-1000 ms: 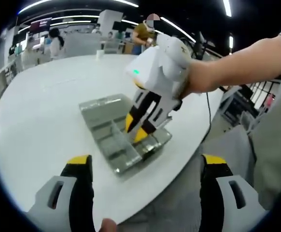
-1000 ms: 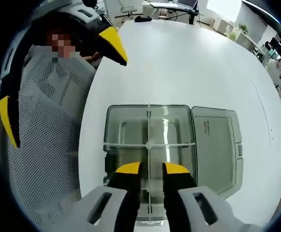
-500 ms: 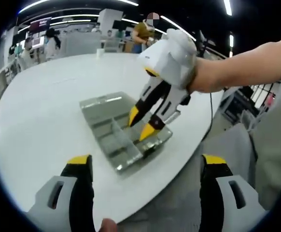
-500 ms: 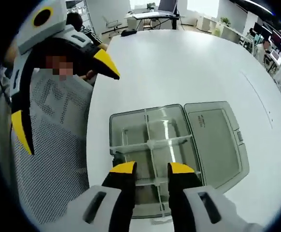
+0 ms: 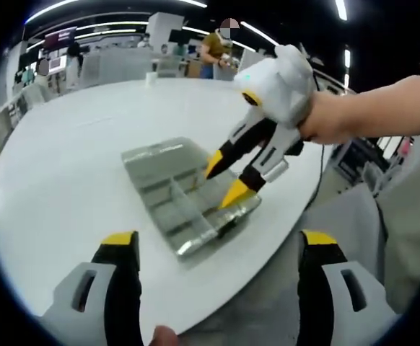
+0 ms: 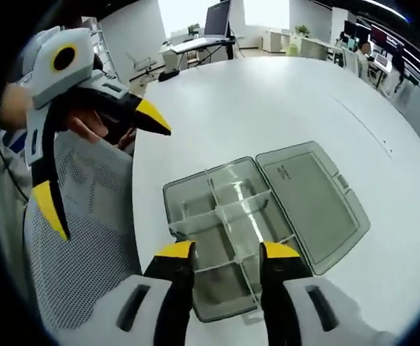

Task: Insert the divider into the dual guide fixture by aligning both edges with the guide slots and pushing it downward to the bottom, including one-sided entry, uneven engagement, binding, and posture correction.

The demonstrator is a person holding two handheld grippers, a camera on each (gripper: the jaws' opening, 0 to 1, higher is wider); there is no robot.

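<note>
The divider (image 6: pixel 228 209) stands upright in the clear fixture box (image 6: pixel 188 209) on the white table (image 6: pixel 268 94), a thin see-through panel running across the tray and crossed by a second panel (image 6: pixel 232 238) so the tray reads as four compartments; from the right gripper view its top edge looks level with the tray walls, which suggests both ends are down in their slots, though the slots themselves are too small to make out; the hinged lid (image 6: pixel 311 202) lies open flat beside the tray, touching it along one side.

Right gripper (image 6: pixel 221 251) hangs just above the near end of the tray, jaws parted and holding nothing; in the left gripper view it (image 5: pixel 226 175) hovers tilted over the box, tips apart and clear of the plastic. Left gripper (image 5: pixel 217 241) sits well back off the table edge, jaws spread wide, empty.

Judgement for the step in hand: check seating before leaving it; press squarely on the middle of the top edge, not one end, so neither side rides up and binds; if one end sits proud, lift slightly and level it rather than forcing.
</note>
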